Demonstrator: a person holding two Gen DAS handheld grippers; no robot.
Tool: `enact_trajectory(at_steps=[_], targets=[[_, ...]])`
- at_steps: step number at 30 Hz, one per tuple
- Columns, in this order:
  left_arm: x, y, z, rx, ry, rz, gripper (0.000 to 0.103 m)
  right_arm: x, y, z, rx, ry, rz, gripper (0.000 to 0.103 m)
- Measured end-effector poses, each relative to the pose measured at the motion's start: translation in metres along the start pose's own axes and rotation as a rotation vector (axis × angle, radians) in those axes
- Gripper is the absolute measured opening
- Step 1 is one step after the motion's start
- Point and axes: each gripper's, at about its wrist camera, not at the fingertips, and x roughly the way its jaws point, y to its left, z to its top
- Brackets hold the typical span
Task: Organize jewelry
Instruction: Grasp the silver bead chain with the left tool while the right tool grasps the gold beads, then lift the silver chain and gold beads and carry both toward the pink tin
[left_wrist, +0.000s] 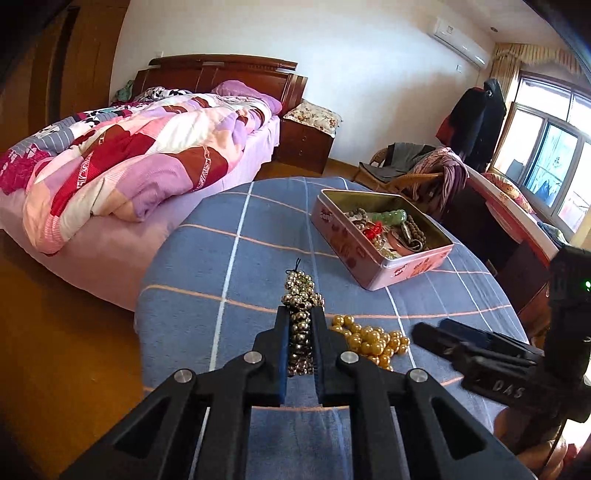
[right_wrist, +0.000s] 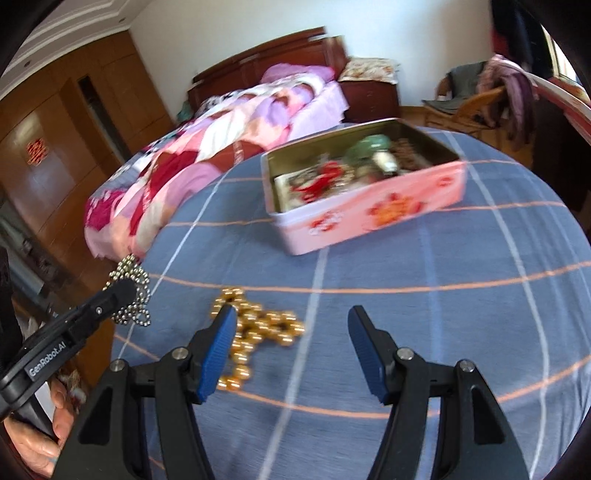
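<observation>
On my left, the left gripper (left_wrist: 300, 325) is clamped on a bunched strand of small silver metal beads (left_wrist: 301, 295). In its own view the bunch runs lengthwise between the blue pads, its long axis pointing away from me, with a clump poking past the fingertips. In the right wrist view loops of that strand hang below the fingertips, off the table's edge. Just right of it, a heap of round gold beads (left_wrist: 369, 341) lies loose on the round table under a blue checked cloth (left_wrist: 258, 240), with no clear long axis. Further right, my right gripper (right_wrist: 291, 325) stands apart with nothing between its pads, its left finger over the gold heap. Beyond sits an open pink rectangular tin (left_wrist: 384, 269) holding mixed jewelry.
</observation>
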Motion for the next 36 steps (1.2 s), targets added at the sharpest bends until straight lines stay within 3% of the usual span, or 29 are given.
enact_trajectory(at_steps=[3,9,12,14,19,23,25,36], targets=[[0.000,0.003,0.000,-0.005,0.000,0.015,0.010,0.015,0.016,0.006,-0.040,0.032,0.039,0.078],[-0.002,0.010,-0.001,-0.020,0.002,0.019,0.010,0.054,0.031,0.007,-0.102,0.151,0.024,0.078],[0.000,0.010,-0.002,-0.026,0.007,0.018,0.010,0.057,0.043,0.000,-0.203,0.143,-0.043,0.078],[0.001,0.008,-0.003,-0.025,0.008,0.013,0.010,0.058,0.050,-0.006,-0.282,0.153,-0.090,0.075],[0.003,0.000,-0.005,-0.013,0.018,0.001,0.010,0.050,0.039,-0.006,-0.286,0.139,-0.137,0.032],[0.005,-0.010,-0.009,0.000,0.030,-0.011,0.010,0.044,0.026,-0.005,-0.228,0.125,-0.137,0.029],[0.006,-0.014,-0.010,0.007,0.034,-0.019,0.010,0.041,0.023,-0.003,-0.210,0.110,-0.150,0.022],[0.008,-0.035,-0.015,0.032,0.044,-0.051,0.010,-0.008,0.013,0.009,-0.162,-0.056,-0.266,0.022]])
